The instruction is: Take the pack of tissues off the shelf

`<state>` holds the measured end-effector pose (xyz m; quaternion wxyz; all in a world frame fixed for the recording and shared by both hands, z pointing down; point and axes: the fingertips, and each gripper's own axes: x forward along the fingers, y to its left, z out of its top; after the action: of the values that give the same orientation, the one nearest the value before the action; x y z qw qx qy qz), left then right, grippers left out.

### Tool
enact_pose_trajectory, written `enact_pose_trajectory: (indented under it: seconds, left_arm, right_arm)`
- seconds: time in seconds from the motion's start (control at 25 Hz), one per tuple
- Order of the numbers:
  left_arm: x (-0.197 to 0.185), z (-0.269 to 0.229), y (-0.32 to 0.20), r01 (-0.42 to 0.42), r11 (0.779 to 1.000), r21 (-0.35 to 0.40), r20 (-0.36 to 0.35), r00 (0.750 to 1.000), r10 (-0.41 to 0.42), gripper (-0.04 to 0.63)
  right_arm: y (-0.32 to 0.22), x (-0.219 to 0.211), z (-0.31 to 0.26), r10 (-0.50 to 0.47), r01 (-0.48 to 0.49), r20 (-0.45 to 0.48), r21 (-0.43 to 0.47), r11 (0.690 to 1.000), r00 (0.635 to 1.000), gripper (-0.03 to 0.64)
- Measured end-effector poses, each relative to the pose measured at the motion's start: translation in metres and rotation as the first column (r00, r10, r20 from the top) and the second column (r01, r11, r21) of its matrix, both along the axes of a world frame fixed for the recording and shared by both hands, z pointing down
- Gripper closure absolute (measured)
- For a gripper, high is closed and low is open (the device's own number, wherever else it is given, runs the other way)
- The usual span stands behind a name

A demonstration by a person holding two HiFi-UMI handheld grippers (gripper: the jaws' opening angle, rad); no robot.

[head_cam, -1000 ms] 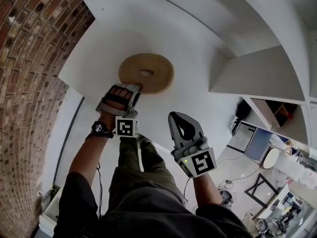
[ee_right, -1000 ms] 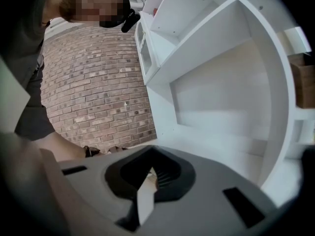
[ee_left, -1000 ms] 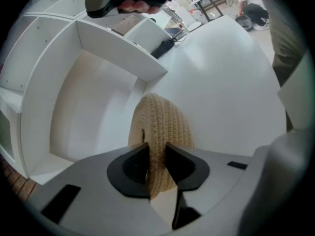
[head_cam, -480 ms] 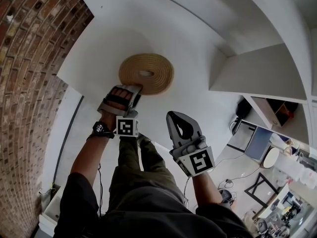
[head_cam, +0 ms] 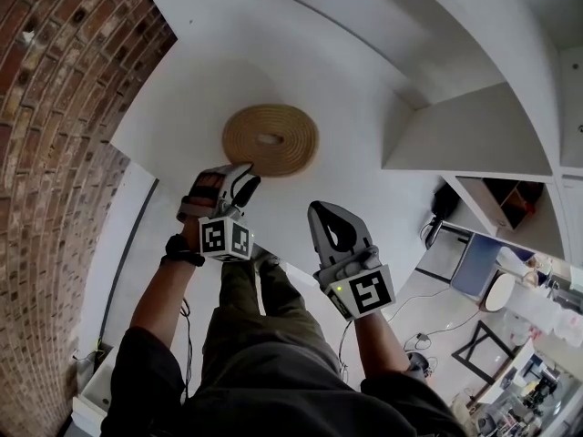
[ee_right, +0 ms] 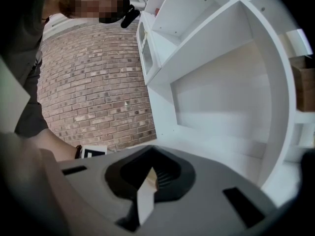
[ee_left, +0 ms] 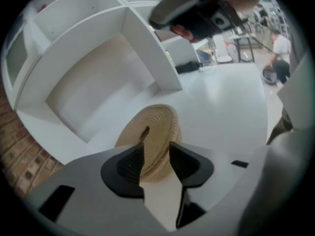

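Left gripper (head_cam: 235, 182) rolled and backed off the woven mat (head_cam: 271, 140), jaws just opening, nothing pinched. Right gripper (head_cam: 330, 226) is closed, empty. No tissue pack in view, so I'd scan the shelf (head_cam: 474, 135) first.

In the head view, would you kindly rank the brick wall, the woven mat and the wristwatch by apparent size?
1. brick wall
2. woven mat
3. wristwatch, which looks smallest even though it is nearer the camera than the mat
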<state>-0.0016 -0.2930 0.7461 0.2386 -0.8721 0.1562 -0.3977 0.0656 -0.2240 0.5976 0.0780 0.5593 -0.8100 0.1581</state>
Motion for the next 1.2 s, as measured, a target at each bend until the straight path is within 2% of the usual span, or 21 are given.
enact_pose_trajectory:
  seconds: [0.08, 0.2, 0.28, 0.44, 0.72, 0.84, 1.04, 1.2]
  left_arm:
    - [-0.006, -0.016, -0.006, 0.080, 0.991, -0.108, -0.115, 0.989, -0.093, 0.453]
    - [-0.018, -0.035, -0.015, 0.166, 0.946, -0.280, -0.248, 0.939, -0.238, 0.464]
    - [-0.026, -0.044, -0.021, 0.191, 0.915, -0.354, -0.298, 0.905, -0.304, 0.469]
    - [-0.040, -0.057, -0.027, 0.217, 0.870, -0.443, -0.350, 0.851, -0.391, 0.489]
    - [-0.059, -0.069, -0.026, 0.229, 0.818, -0.528, -0.393, 0.788, -0.474, 0.550]
    - [-0.064, -0.072, -0.027, 0.226, 0.814, -0.535, -0.408, 0.775, -0.483, 0.594]
    - [-0.069, -0.072, -0.028, 0.225, 0.809, -0.542, -0.419, 0.763, -0.492, 0.594]
    - [-0.069, -0.070, -0.030, 0.225, 0.808, -0.545, -0.416, 0.764, -0.493, 0.594]
  right_arm:
    - [-0.002, 0.003, 0.000, 0.006, -0.006, -0.008, 0.005, 1.000, 1.000, 0.617]
    - [-0.005, 0.009, 0.001, 0.018, -0.018, -0.019, 0.006, 1.000, 1.000, 0.617]
    - [-0.006, 0.011, 0.002, 0.021, -0.020, -0.030, 0.008, 1.000, 0.999, 0.617]
    - [-0.010, 0.017, 0.006, 0.029, -0.029, -0.045, 0.005, 1.000, 0.999, 0.617]
    - [-0.014, 0.024, 0.014, 0.039, -0.040, -0.064, -0.008, 0.999, 0.997, 0.617]
    - [-0.017, 0.027, 0.017, 0.042, -0.043, -0.071, -0.011, 0.999, 0.997, 0.617]
    - [-0.020, 0.029, 0.024, 0.045, -0.048, -0.091, -0.028, 0.998, 0.995, 0.617]
    - [-0.020, 0.028, 0.026, 0.045, -0.048, -0.099, -0.033, 0.998, 0.994, 0.617]
